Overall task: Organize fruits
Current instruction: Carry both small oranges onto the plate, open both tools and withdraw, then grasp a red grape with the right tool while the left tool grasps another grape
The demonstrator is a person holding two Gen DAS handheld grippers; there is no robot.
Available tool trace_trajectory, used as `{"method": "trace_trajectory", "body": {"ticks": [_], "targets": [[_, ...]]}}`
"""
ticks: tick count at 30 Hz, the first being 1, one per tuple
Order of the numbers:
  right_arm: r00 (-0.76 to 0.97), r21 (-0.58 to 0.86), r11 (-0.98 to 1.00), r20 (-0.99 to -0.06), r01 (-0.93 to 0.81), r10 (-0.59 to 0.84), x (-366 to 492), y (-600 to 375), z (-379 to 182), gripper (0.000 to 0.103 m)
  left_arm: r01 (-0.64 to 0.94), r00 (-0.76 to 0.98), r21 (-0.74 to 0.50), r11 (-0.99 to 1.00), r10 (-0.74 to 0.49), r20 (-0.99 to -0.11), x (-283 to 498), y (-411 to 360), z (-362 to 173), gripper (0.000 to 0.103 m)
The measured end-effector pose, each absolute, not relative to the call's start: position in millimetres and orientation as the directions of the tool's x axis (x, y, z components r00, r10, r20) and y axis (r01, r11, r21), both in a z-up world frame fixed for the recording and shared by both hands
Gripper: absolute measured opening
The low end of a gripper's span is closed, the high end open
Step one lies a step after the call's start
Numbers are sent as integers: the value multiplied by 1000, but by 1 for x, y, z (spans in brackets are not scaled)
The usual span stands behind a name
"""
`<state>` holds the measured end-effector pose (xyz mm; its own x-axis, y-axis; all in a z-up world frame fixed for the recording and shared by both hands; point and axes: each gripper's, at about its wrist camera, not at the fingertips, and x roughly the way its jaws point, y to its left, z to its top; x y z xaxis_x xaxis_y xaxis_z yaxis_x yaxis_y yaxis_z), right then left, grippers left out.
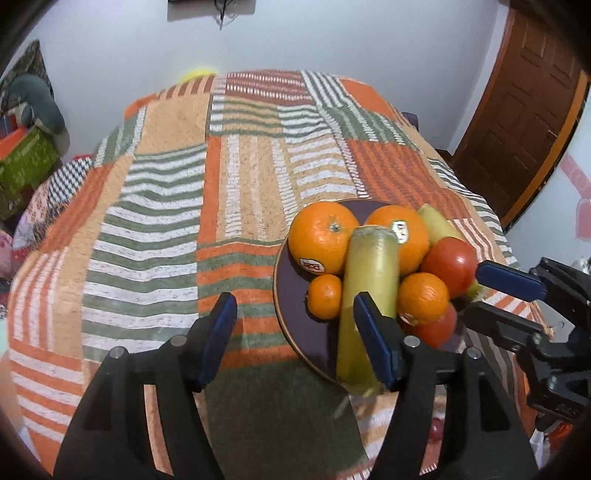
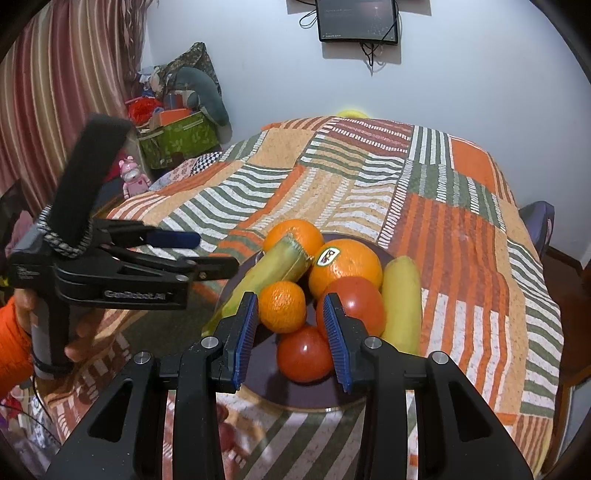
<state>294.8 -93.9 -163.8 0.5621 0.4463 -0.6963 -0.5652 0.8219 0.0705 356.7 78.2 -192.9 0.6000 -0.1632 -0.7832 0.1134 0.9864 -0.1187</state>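
Note:
A dark purple plate (image 1: 295,306) (image 2: 306,395) near the table's front right holds piled fruit: two large oranges (image 1: 322,236) (image 2: 345,271), two small mandarins (image 1: 325,295) (image 2: 282,304), two red tomatoes (image 1: 448,264) (image 2: 304,352), a yellow-green banana (image 2: 402,302) and a long wrapped green stalk (image 1: 369,291) (image 2: 266,271). My left gripper (image 1: 295,338) is open and empty, just left of the plate. My right gripper (image 2: 291,338) is open and empty, its fingers on either side of the near tomato and mandarin, above them.
The table is covered by a patchwork cloth (image 1: 221,177) in orange, green and white. A green box with clutter (image 2: 177,136) stands at the far left by a curtain. A wooden door (image 1: 524,103) is at the right. A screen (image 2: 358,20) hangs on the wall.

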Motion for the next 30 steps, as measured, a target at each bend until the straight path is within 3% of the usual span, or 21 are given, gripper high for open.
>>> {"method": "trace_trajectory", "body": {"ticks": [16,30], "targets": [[593,17,853,-712,-521,376,238,-120,-128,34,142,679,-64,988,-144,-719,271,62,-134,68],[552,56,856,-742,-514,380,198,-121,-150,34,187,623,-50,981,-157,-766,233,44,-153,71]]}}
